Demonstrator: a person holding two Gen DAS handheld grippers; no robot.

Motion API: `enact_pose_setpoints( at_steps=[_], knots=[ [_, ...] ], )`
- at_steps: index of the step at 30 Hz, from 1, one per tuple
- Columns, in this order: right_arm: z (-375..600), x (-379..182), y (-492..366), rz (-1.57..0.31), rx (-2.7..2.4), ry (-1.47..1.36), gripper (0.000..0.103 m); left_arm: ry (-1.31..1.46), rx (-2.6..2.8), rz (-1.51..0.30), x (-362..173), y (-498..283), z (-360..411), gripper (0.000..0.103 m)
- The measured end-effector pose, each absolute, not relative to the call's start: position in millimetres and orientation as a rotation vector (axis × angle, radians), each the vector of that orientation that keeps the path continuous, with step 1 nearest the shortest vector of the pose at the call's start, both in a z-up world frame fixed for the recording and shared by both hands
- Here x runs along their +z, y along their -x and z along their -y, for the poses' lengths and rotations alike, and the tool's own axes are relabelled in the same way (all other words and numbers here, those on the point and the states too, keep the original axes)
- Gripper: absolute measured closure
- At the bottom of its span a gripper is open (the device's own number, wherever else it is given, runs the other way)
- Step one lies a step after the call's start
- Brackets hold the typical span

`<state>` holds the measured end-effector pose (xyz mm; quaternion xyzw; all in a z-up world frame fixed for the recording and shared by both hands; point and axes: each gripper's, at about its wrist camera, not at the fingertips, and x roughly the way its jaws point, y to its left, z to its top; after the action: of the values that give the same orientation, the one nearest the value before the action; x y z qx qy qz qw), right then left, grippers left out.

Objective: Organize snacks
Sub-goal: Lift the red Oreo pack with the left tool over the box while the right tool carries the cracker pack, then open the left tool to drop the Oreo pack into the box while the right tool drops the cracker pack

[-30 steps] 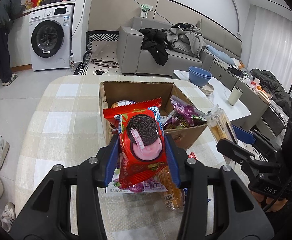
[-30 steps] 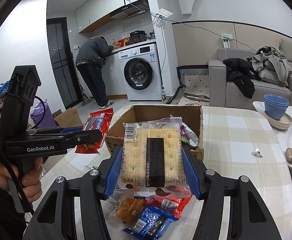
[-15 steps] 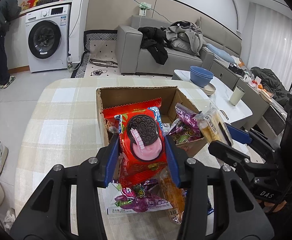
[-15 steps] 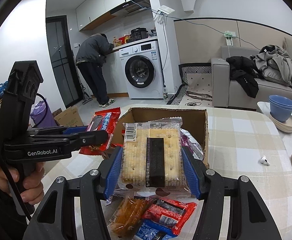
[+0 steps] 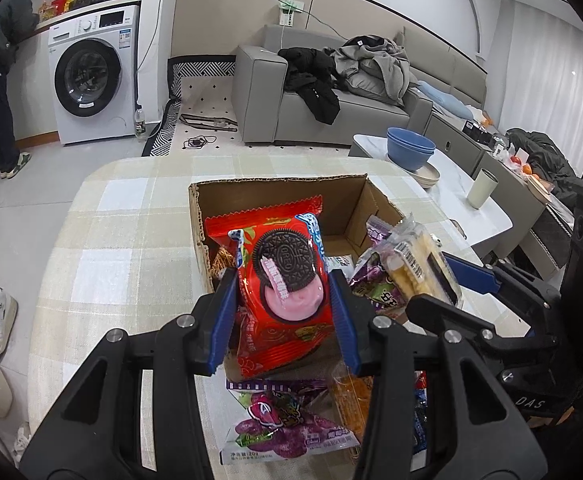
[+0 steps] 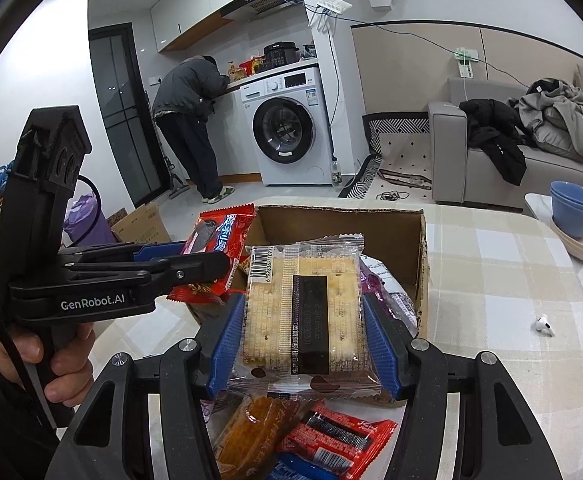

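Two grips. Left-wrist view: left gripper [image 5: 283,312] pads clamp red Oreo pack [image 5: 281,280] over cardboard box [image 5: 279,196] near edge. Right-wrist view: right gripper [image 6: 301,344] pinches cracker pack [image 6: 305,308], prob. above box too; loose snacks [image 6: 311,436] near.

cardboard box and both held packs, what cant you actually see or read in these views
- Left wrist view: the cardboard box floor, hidden by the red cookie pack in the left gripper.
- Right wrist view: the box contents, hidden by the cracker pack in the right gripper.
- Right wrist view: the cracker pack's date print, too small to read.
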<state>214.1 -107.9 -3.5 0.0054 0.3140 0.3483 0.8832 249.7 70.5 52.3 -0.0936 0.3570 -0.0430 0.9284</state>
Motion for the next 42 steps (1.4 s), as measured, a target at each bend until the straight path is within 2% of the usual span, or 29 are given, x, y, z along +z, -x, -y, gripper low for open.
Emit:
enact_pose_setpoints(
  at_steps=[13,30,34,37,38,39,42],
  knots=[
    [92.7,-10.0,-241.6,-0.664,0.698,-0.014,0.044,0.196,-0.098,-0.78,28.3,-277.8,-70.6,0.062],
    [75.0,-19.1,-251.5,-0.596,0.643,0.129,0.044,0.14,-0.084,-0.793,16.6,-292.1,-52.7,0.062],
    [79.4,-17.8,-247.5,-0.588,0.65,0.114,0.038,0.139,-0.088,-0.796,16.9,-293.6,-52.3,0.061],
    [86.4,-13.1,-240.6,-0.572,0.649,0.108,0.023,0.14,-0.095,-0.789,19.5,-288.7,-53.0,0.054],
    [89.5,-11.4,-237.4,-0.567,0.648,0.106,0.018,0.139,-0.101,-0.783,21.2,-286.8,-51.7,0.047],
    [93.6,-10.5,-235.1,-0.566,0.646,0.106,0.017,0.133,-0.099,-0.778,22.8,-284.4,-50.5,0.036],
    [105.6,-7.8,-227.9,-0.572,0.626,0.098,0.011,0.103,-0.084,-0.768,27.8,-276.7,-45.6,0.024]
  ],
)
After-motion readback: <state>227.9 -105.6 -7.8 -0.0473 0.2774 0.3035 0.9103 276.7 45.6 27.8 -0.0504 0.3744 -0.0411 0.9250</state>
